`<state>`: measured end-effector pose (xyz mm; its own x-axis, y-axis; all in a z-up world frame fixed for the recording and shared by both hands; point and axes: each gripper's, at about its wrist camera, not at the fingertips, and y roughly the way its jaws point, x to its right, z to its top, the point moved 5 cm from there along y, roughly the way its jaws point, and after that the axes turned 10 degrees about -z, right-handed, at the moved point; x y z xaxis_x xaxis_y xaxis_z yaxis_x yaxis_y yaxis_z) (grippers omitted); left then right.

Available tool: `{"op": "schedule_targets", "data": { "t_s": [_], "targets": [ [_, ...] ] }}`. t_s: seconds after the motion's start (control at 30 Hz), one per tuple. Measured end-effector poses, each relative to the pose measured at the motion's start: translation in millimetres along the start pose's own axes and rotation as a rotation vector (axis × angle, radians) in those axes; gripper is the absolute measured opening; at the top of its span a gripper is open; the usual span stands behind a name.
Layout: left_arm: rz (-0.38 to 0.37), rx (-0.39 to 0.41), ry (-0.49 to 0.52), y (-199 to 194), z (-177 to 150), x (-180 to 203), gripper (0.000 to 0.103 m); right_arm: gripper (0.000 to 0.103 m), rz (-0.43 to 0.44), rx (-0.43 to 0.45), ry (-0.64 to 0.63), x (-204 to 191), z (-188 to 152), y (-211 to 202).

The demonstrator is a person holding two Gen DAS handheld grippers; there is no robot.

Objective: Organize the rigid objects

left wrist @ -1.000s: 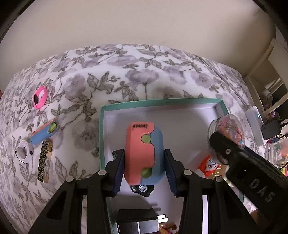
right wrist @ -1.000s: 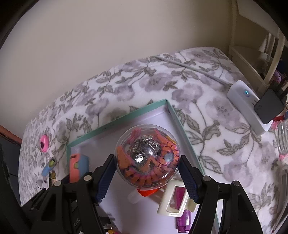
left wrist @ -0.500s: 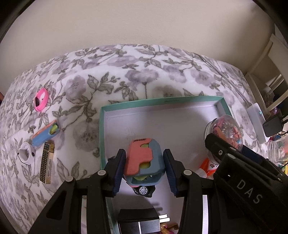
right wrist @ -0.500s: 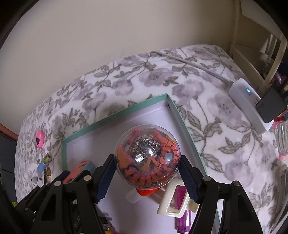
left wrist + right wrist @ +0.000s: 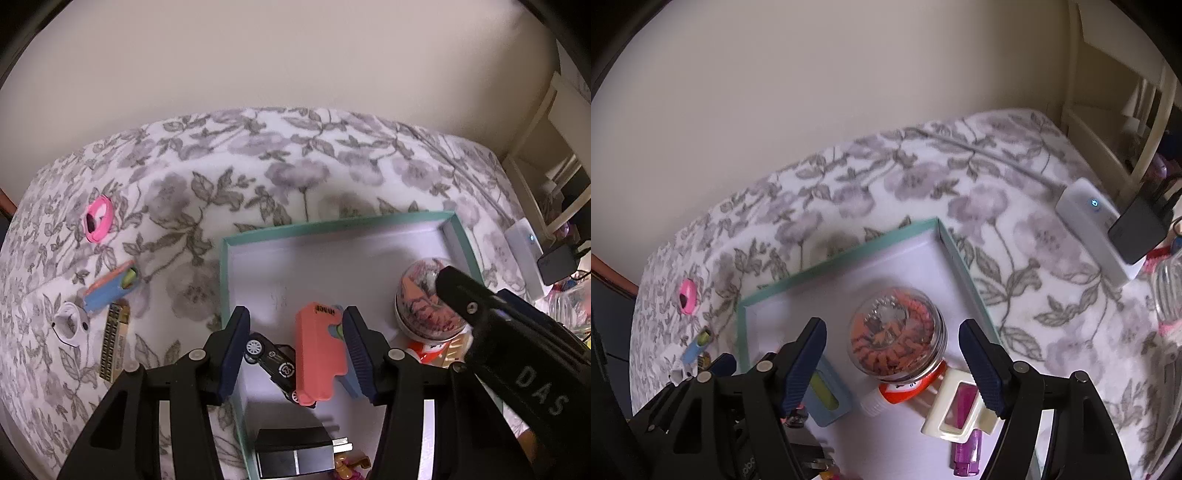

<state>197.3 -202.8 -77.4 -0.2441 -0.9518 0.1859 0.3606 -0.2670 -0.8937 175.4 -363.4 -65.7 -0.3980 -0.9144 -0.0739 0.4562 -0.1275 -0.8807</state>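
over the teal-rimmed box (image 5: 460,236) on the flowered cloth (image 5: 258,166), both claws hang with their jaws apart. the left gripper (image 5: 297,350) stands spread around the coral and blue case (image 5: 317,354), which sits tilted inside the box; its right pad lies against the case's blue side, while the left pad stands off from it with a gap. a black toy car (image 5: 271,360) lies between that left pad and the case, touching the case's lower edge. nearer the camera, a black plug (image 5: 293,456) rests in the box by the bottom edge of the view.

the right gripper (image 5: 894,365) is also wide apart, and the clear dome (image 5: 897,341) filled with orange bits sits on the box floor between its fingers, touching neither. just beside the dome, toward the camera, lie a small orange-and-white bottle (image 5: 899,391), a cream frame (image 5: 956,408) and a purple piece (image 5: 966,459) poking out from under the frame. the case shows at the left of this view as a blue slab with a yellow-green slot (image 5: 827,393), just beside the left finger.

outside the box, on the cloth to the left, lie a pink ring (image 5: 98,219), a second blue and coral case (image 5: 110,286), a white ring-shaped thing (image 5: 68,323) and a dark gold strip (image 5: 112,339), the last three close together. at the far right edge a white box with a blue light (image 5: 1097,225) carries a black adapter (image 5: 1137,230).
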Motion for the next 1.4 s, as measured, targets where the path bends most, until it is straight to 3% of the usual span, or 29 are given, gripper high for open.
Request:
{"op": "schedule_targets", "data": {
  "t_s": [0.3,0.43,0.53,0.6,0.8,0.93,1.4],
  "targets": [
    [0.048,0.051,-0.054,-20.4,9.5,-20.2,0.062,0.078,-0.012,0.093,0.001,4.4,12.4,-34.6],
    [0.058,0.070,-0.100,-28.9,15.9,-33.6,0.073,0.082,-0.032,0.113,-0.013,2.8,13.8,-39.8],
    [0.077,0.084,-0.136,-34.4,19.1,-45.3,0.073,0.084,-0.039,0.112,-0.017,1.4,13.3,-38.6],
    [0.100,0.092,-0.164,-37.9,20.5,-55.2,0.073,0.090,-0.044,0.110,-0.019,-0.3,12.9,-36.5],
    [0.151,0.106,-0.234,-44.4,20.4,-80.2,0.074,0.091,-0.031,0.105,-0.037,-8.4,10.1,-33.4],
    [0.146,0.105,-0.270,-46.2,19.5,-89.5,0.074,0.091,0.019,0.124,-0.043,-18.6,8.2,-33.0],
    [0.154,0.082,-0.339,-48.4,15.8,-115.4,0.074,0.091,-0.032,0.165,-0.160,-52.3,-6.4,-17.7]
  ]
}}
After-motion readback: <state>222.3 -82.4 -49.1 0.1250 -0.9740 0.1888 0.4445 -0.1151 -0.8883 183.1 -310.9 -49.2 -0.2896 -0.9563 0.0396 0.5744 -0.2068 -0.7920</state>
